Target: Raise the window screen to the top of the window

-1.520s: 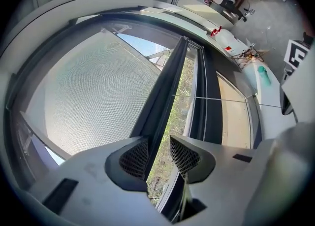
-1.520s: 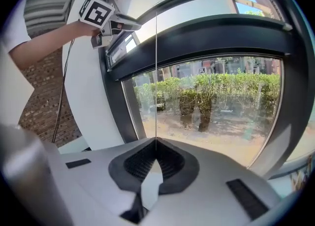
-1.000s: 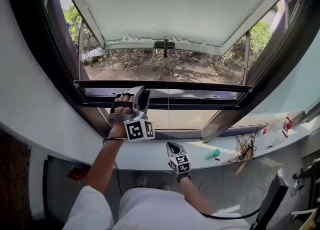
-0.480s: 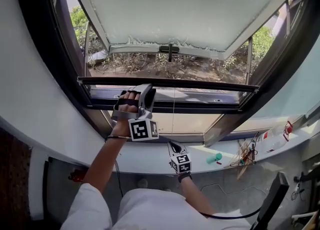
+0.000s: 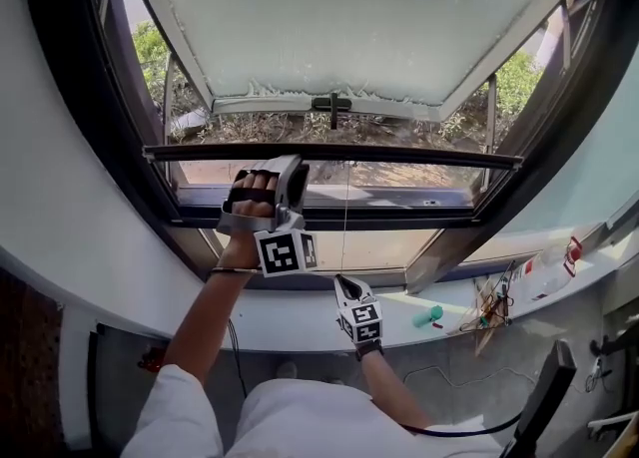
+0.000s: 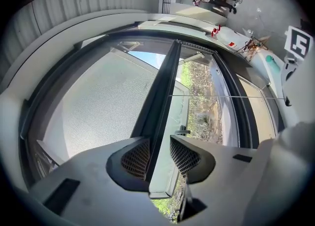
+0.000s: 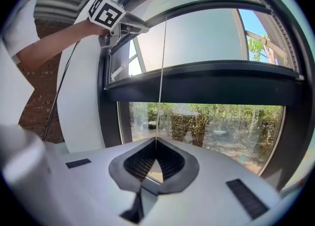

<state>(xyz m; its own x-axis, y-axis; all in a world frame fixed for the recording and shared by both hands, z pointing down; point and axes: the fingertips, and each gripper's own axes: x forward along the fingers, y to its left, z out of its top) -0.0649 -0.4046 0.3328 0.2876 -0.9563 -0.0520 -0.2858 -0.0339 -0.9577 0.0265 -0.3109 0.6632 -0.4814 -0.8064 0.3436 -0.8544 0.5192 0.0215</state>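
Note:
The window screen's dark bottom bar spans the window frame; its grey mesh hangs from above. My left gripper is near the bar's left end, rolled on its side. The bar runs between its wide-set jaws, which are closed on it. A thin pull cord drops from the bar's middle to my right gripper. In the right gripper view the cord ends in the shut jaws, with the bar and the left gripper above.
Outside, a frosted pane with a dark handle is swung open over dry ground. The fixed dark transom crosses below the bar. A green object, tangled wires and a bottle lie on the white sill.
The bottom bar has risen in the frame with my left gripper on it, widening the gap above the transom. My right gripper has risen a little, still holding the cord.

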